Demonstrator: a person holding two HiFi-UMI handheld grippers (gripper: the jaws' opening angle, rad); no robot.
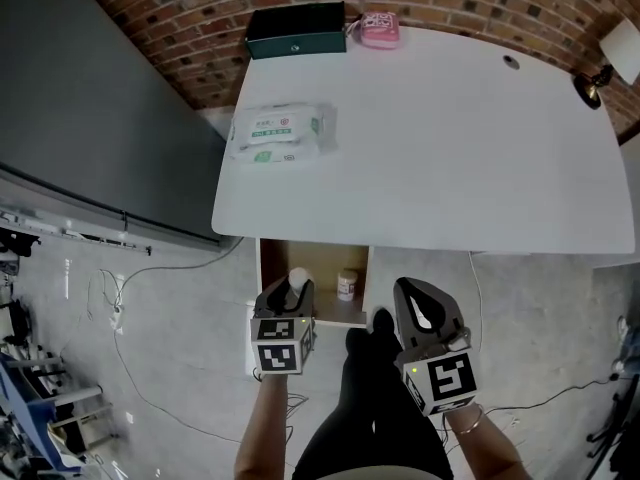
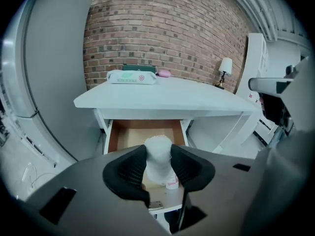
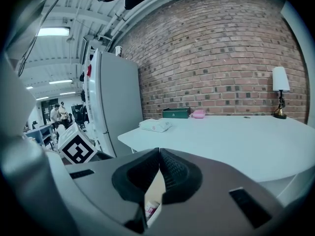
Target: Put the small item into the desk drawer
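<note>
My left gripper (image 1: pixel 291 287) is shut on a small white item (image 1: pixel 297 279) with a rounded top and holds it upright above the open desk drawer (image 1: pixel 322 256). In the left gripper view the white item (image 2: pixel 158 157) fills the gap between the black pads, with the wooden drawer (image 2: pixel 129 134) beyond. A small white bottle with a pink label (image 1: pixel 347 285) stands inside the drawer, just right of the held item. My right gripper (image 1: pixel 411 298) hovers at the drawer's front right corner; in the right gripper view its jaws (image 3: pixel 159 155) meet with nothing between them.
A white desk (image 1: pixel 450 148) tops the drawer. On it lie a pack of wipes (image 1: pixel 278 131), a dark green box (image 1: pixel 296 30), a pink pouch (image 1: pixel 379 29) and a small lamp (image 1: pixel 600 68). A grey cabinet (image 1: pixel 80 98) stands left; cables run over the floor (image 1: pixel 130 298).
</note>
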